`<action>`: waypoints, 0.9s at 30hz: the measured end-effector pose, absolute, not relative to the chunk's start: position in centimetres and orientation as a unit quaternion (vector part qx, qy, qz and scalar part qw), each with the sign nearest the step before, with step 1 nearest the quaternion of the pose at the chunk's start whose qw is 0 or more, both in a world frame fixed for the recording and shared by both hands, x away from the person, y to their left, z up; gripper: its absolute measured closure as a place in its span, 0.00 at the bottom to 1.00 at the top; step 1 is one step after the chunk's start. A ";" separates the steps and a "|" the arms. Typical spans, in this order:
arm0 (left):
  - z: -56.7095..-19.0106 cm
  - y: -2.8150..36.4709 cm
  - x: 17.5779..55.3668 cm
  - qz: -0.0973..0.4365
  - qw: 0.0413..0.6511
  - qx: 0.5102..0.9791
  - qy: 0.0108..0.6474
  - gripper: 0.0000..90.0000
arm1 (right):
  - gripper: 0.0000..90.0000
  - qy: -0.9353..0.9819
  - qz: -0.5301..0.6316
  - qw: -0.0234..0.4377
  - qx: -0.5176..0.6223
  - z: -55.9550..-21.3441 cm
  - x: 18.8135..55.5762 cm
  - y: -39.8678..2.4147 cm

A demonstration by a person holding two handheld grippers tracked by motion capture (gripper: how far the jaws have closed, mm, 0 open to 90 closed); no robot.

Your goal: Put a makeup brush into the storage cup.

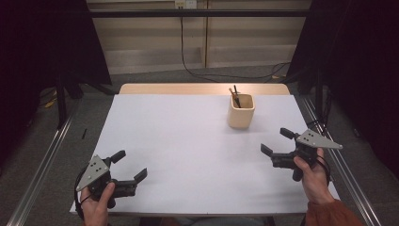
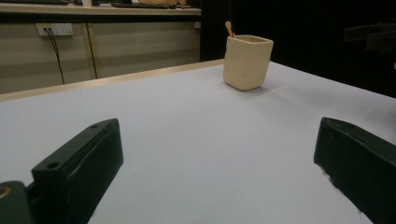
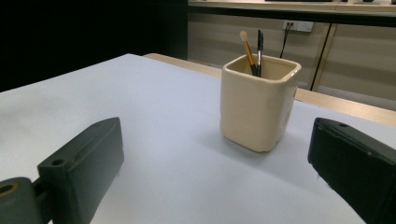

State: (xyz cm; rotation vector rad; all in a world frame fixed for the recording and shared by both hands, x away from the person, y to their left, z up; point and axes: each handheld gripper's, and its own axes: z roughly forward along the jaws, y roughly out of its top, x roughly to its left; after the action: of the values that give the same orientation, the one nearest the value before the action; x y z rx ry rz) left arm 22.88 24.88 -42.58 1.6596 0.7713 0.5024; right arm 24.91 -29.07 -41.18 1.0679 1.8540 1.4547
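Cup [image 1: 241, 112], cream and square-sided, stands upright toward the far right of the white desk [image 1: 188, 141], holding a brush [image 3: 246, 45] and a pen [image 3: 259, 48]. Left hand-held gripper [image 1: 130, 166] rests at the near left corner, jaws wide and empty, well apart from the cup. Right hand-held gripper [image 1: 275, 141], likewise wide and empty, sits near the right edge, nearer the cup.

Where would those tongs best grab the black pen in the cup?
Probably by its top end, coming from straight above. The pen stands nearly upright in the cup, so just its top clears the rim. A brush leans close beside it, so narrow the right tongs first.
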 end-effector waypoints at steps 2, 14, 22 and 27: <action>-42.6 24.9 22.9 0.214 0.585 0.709 0.332 0.01 | 0.03 0.688 0.541 0.272 0.401 -41.5 24.4 -29.2; -42.5 25.0 22.6 0.218 0.587 0.705 0.333 0.01 | 0.03 0.678 0.537 0.279 0.417 -42.4 21.5 -30.2; -42.5 25.5 22.0 0.222 0.585 0.704 0.335 0.01 | 0.02 0.678 0.520 0.302 0.423 -43.2 19.9 -30.8; -42.4 25.8 21.9 0.224 0.589 0.698 0.341 0.01 | 0.02 0.680 0.520 0.297 0.422 -43.5 19.8 -30.8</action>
State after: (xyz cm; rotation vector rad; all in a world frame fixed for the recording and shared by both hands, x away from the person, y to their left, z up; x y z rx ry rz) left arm 21.88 25.82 -42.43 1.6260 0.7932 0.5212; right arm 19.80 -30.79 -43.49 1.1216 1.8090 1.3838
